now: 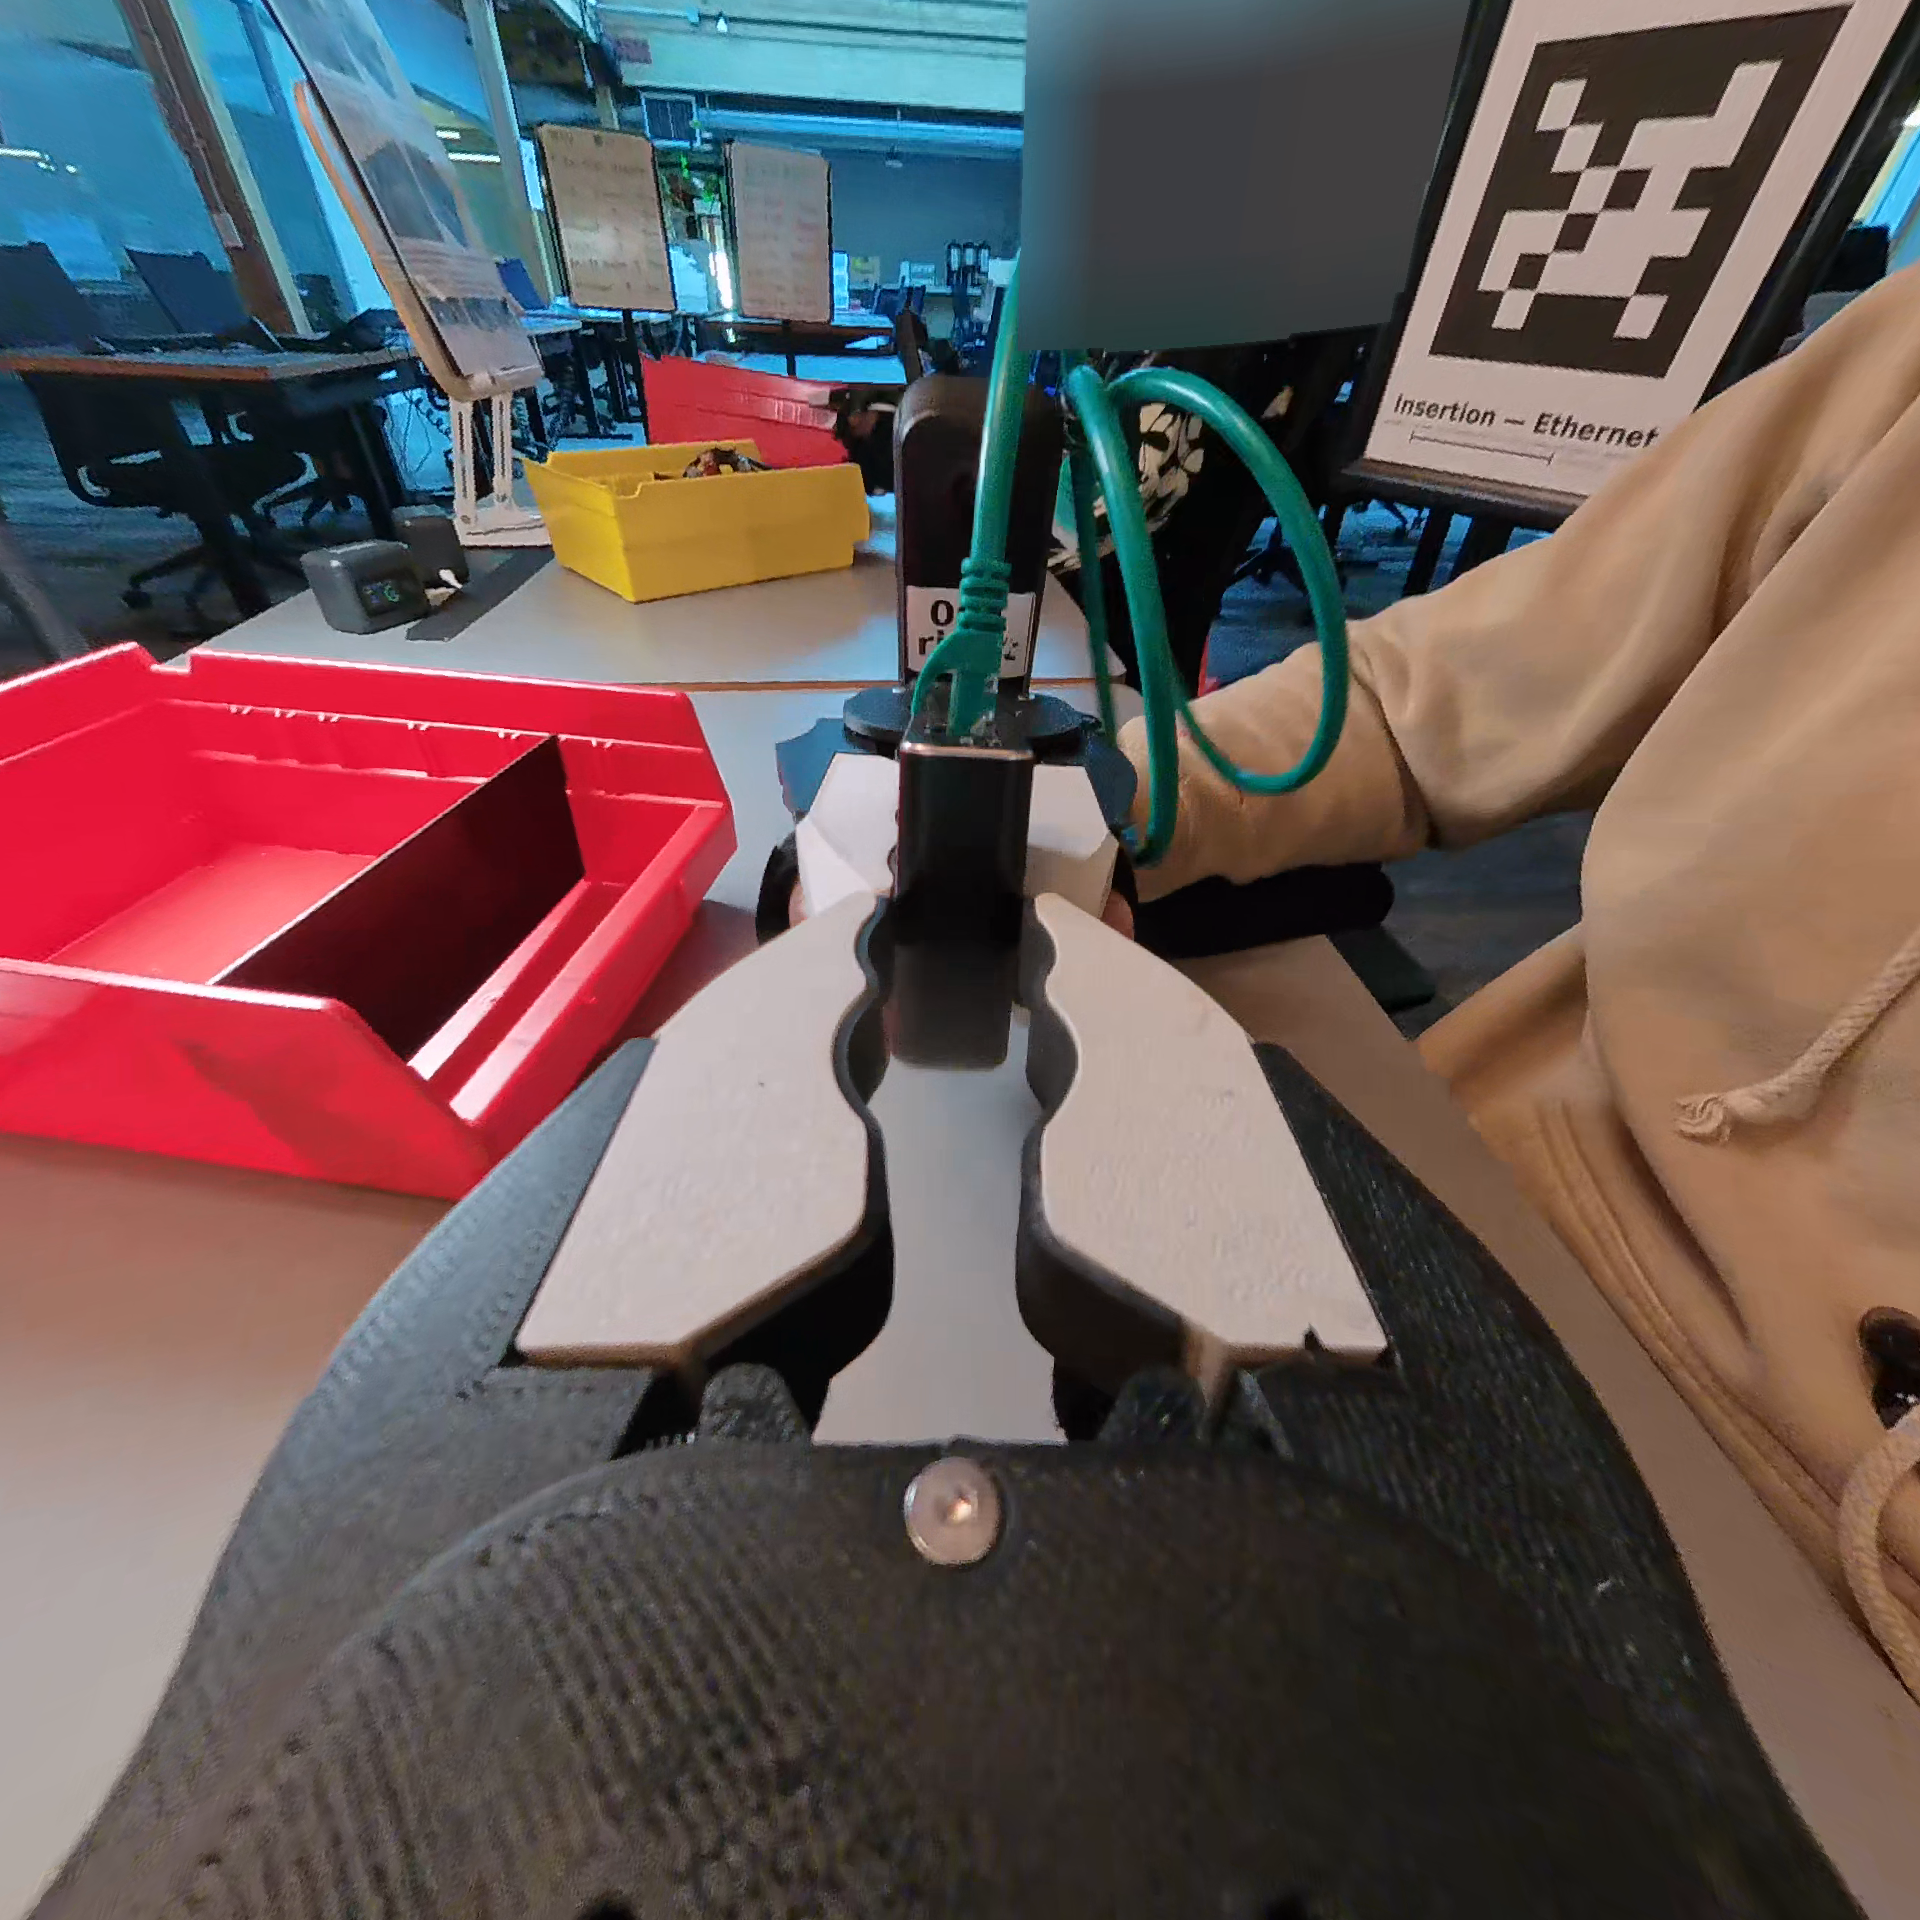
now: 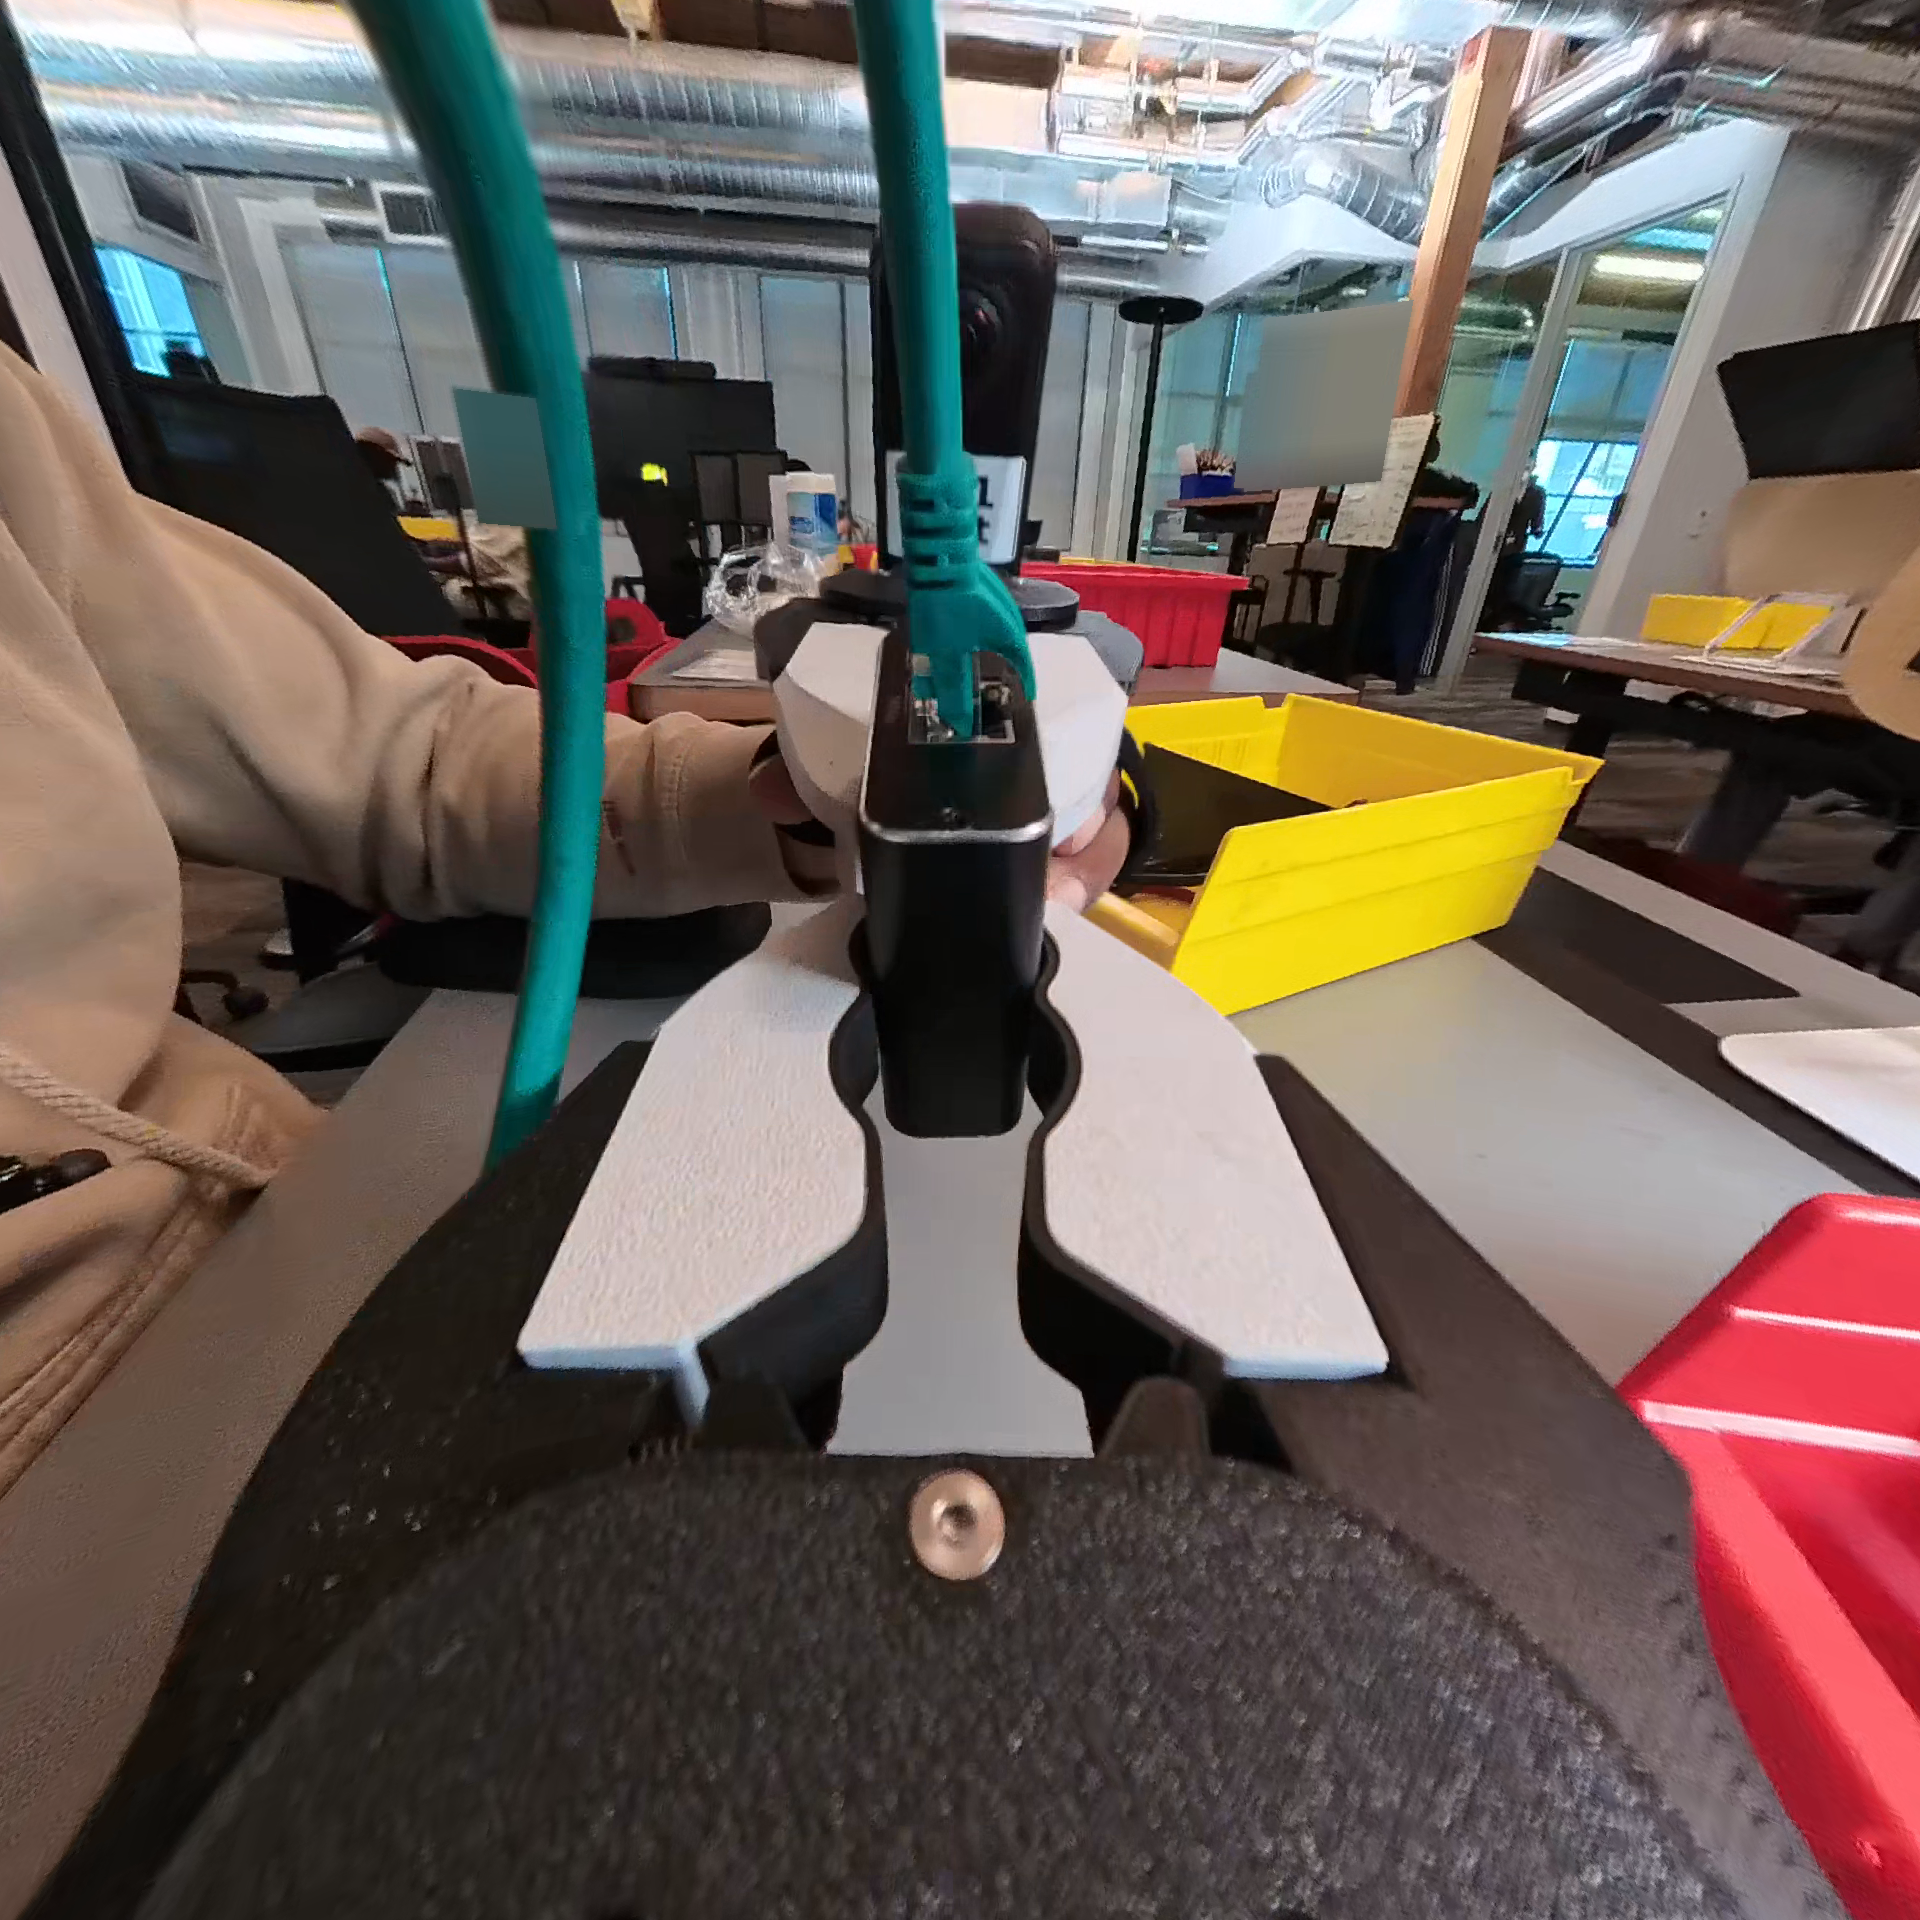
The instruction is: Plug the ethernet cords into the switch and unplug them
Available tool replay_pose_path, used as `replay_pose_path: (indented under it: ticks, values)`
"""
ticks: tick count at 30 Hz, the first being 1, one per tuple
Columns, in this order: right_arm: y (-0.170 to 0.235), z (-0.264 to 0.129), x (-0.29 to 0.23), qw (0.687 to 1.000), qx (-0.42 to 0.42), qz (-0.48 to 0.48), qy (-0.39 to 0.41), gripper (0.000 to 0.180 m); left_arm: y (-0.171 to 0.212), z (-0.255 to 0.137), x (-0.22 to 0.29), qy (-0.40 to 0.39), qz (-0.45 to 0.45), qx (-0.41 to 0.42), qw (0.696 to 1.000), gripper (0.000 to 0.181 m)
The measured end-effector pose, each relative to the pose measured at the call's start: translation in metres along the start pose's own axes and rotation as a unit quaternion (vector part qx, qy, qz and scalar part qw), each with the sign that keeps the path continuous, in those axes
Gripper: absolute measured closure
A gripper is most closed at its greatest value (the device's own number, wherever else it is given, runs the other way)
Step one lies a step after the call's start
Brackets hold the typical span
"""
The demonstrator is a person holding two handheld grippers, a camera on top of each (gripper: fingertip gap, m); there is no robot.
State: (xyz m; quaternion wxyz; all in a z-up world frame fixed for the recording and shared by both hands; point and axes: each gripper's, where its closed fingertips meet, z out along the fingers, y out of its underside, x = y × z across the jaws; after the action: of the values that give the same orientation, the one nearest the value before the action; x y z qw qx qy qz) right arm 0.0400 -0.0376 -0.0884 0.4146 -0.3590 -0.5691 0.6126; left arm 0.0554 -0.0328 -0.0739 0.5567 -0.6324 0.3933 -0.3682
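Note:
A small black switch [image 1: 954, 831] is held upright above the grey table, clamped from opposite sides by both grippers. My left gripper [image 1: 958, 925] is shut on its lower part. My right gripper [image 2: 951, 940] is shut on the same switch [image 2: 954, 883]. Each view shows the other gripper's white fingers [image 1: 1060, 821] [image 2: 826, 686] just behind the switch. A green ethernet plug [image 1: 971, 665] [image 2: 951, 634] sits in a port on the switch's top face. Its green cord [image 1: 1320, 623] [image 2: 545, 623] rises and loops beside the switch.
A red bin [image 1: 312, 883] with a black divider lies left of the left gripper, also at the right wrist view's lower right [image 2: 1818, 1455]. A yellow bin [image 2: 1351, 831] [image 1: 686, 520] stands behind. A person's beige sleeve [image 1: 1662, 727] reaches in. A marker sign [image 1: 1610, 208] stands behind. Left and right tips are no more than a few centimetres apart.

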Motion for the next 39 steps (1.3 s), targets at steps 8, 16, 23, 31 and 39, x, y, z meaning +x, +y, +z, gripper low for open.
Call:
replay_pose_path:
  ticks: [8, 16, 23, 31, 39]
  values:
    - [0.023, -0.017, 0.04, 0.99, -0.117, 0.004, 0.081, 0.144, -0.009, -0.017, -0.022, -0.097, 0.05, -0.045, 0.993, 0.158]
    - [0.007, -0.131, 0.143, 0.947, -0.148, -0.024, 0.283, 0.142, -0.044, -0.077, -0.045, -0.242, 0.197, -0.103, 0.944, 0.158]
    - [-0.078, -0.142, 0.113, 0.943, -0.103, -0.127, 0.289, 0.142, -0.04, -0.082, -0.047, -0.285, 0.294, -0.184, 0.894, 0.158]
    - [-0.046, -0.009, 0.044, 0.911, -0.239, -0.314, 0.119, 0.126, -0.022, -0.054, -0.034, -0.254, 0.341, -0.229, 0.876, 0.158]
    - [-0.014, 0.035, 0.032, 0.874, -0.264, -0.402, 0.074, 0.155, -0.013, -0.035, -0.016, -0.219, 0.378, -0.225, 0.871, 0.158]
